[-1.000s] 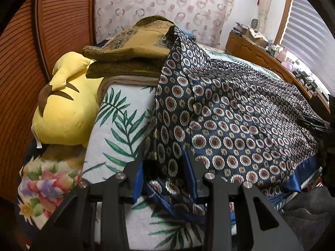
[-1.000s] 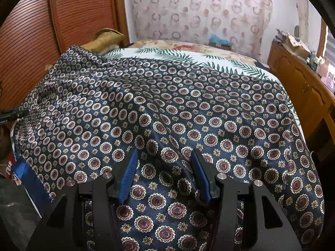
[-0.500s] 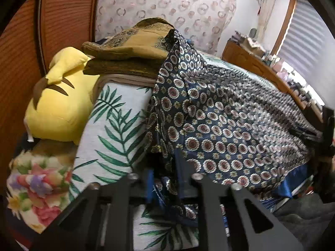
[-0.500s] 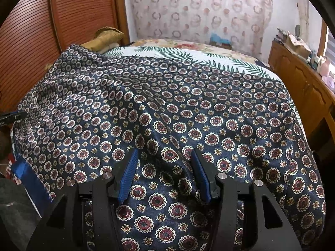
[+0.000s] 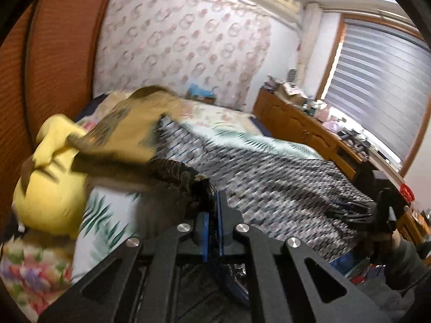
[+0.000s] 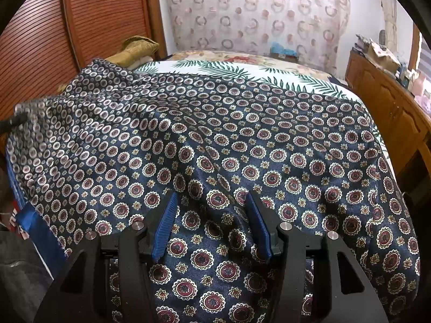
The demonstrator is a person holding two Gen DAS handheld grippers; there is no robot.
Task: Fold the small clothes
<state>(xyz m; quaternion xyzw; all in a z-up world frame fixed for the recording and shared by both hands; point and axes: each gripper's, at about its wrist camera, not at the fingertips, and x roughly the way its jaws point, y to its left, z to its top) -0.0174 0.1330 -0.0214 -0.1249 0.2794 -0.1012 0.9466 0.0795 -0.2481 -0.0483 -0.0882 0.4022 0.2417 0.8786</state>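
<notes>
No legible text, label, brand or number anywhere in either view.

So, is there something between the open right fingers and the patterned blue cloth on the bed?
Nothing visible. The right gripper is open directly over the blue medallion-patterned cloth, and only bare fabric shows between its fingers. The left gripper is already shut on the cloth's edge.

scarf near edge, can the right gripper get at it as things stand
Probably yes: the right gripper is open, its fingers straddling a fold of the scarf, with nothing over the cloth there. The left gripper pinches another corner.
</notes>
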